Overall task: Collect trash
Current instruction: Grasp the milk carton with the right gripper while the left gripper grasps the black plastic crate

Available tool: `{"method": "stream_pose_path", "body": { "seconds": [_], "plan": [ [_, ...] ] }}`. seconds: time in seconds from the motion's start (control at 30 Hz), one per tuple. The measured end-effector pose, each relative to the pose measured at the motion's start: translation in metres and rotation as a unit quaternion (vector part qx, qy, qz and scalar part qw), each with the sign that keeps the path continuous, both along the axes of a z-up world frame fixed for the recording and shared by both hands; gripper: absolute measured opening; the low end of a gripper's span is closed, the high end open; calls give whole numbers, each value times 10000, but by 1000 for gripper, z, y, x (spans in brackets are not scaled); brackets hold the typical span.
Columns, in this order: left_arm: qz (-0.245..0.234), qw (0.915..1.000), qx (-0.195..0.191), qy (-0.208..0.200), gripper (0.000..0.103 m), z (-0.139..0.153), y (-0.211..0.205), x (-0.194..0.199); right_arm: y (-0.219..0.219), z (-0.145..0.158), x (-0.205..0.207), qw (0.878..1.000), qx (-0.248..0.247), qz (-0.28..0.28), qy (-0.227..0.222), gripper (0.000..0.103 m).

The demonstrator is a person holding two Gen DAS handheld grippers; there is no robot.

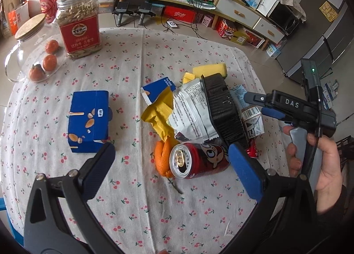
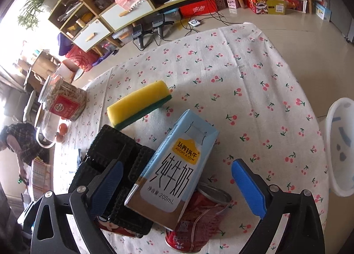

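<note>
We're lining up the first grab: right gripper [image 2: 177,190] spread wide and empty over the milk carton [image 2: 171,166] in the near-right trash pile, needs lowering and closing; left gripper [image 1: 171,170] open too, holding nothing.

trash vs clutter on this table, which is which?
Likely trash:
- red can
- orange peel
- yellow wrapper
- silver wrapper
- milk carton
- black tray

Likely just lying about:
- blue box
- sponge
- snack jar
- glass jar with oranges
</note>
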State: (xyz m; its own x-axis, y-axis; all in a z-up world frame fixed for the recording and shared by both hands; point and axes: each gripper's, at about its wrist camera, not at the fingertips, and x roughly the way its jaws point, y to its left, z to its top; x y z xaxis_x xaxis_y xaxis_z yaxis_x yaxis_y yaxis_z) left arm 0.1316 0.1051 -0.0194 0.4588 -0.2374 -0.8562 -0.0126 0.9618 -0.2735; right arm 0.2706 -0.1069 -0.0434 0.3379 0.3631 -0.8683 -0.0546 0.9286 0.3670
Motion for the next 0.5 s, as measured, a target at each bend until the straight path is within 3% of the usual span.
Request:
{"method": "stream_pose_path", "body": {
  "seconds": [0.1,0.17,0.23,0.33,0.5],
  "plan": [
    [-61,9998,-165,57,102,-4,-2,3,-3,-11,7,9997,130,-105,185,92],
    [-114,9997,-208,55,101,-5,-4,4,-4,-17,10,9989,302,-154,309,70],
    [-161,9994,-298,32,99,-5,-6,5,-6,-20,10,9978,517,-195,365,62],
    [-165,9985,-528,4,97,-6,-9,7,-10,-15,9,9965,742,-268,294,58],
    [-193,9955,-928,-4,83,-11,-19,13,-22,9,0,9954,893,-336,-71,57]
  ]
}}
